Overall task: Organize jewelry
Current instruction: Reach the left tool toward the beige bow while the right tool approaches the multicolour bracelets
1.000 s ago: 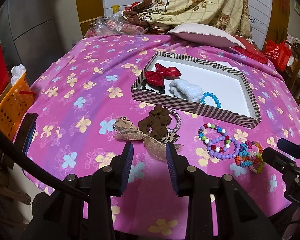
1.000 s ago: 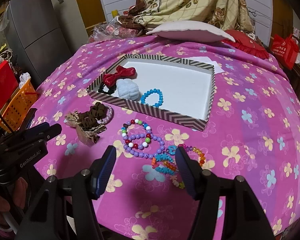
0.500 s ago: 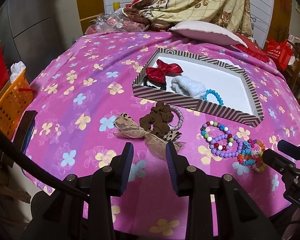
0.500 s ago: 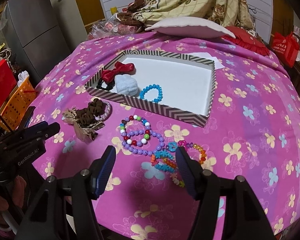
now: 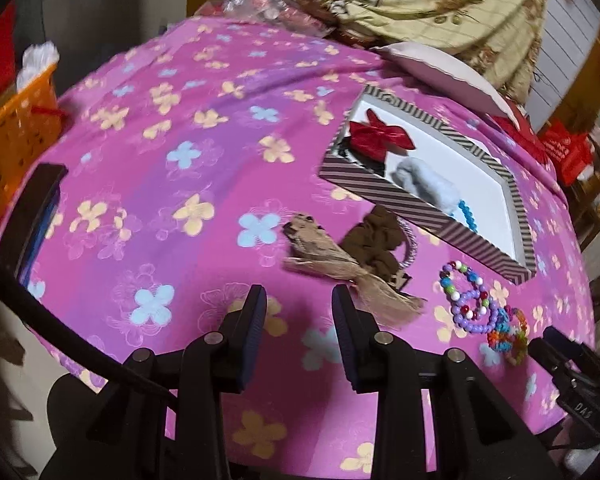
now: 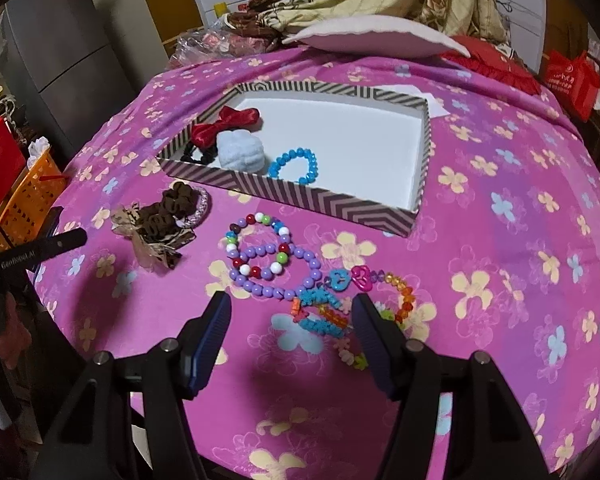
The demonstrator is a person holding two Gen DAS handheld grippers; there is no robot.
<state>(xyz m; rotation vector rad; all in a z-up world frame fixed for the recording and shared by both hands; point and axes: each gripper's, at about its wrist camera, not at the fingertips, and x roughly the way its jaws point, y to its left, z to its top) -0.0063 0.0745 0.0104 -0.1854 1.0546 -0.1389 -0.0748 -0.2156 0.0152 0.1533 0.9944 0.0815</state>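
A striped box [image 6: 324,200] with a white floor holds a red bow [image 6: 224,122], a pale blue scrunchie [image 6: 242,152] and a blue bead bracelet [image 6: 294,166]. In front of it on the pink cloth lie a brown scrunchie [image 6: 170,210] on a tan ribbon bow [image 5: 340,272], a purple bead bracelet [image 6: 276,264] and colourful bracelets [image 6: 340,300]. My right gripper [image 6: 290,320] is open, low over the colourful bracelets. My left gripper [image 5: 298,316] is open and empty, just short of the tan bow. The box also shows in the left wrist view [image 5: 384,190].
An orange basket [image 5: 12,136] stands at the table's left edge, with a dark flat object [image 5: 40,216] beside it. A white pillow [image 6: 372,38], blanket and red cushion [image 6: 492,66] lie behind the box. A grey fridge [image 6: 60,60] stands far left.
My right gripper has moved forward and down, so the colourful bracelets now lie between its fingers. My left gripper has swung left and tilted; the bow and scrunchie now sit right of its fingers.
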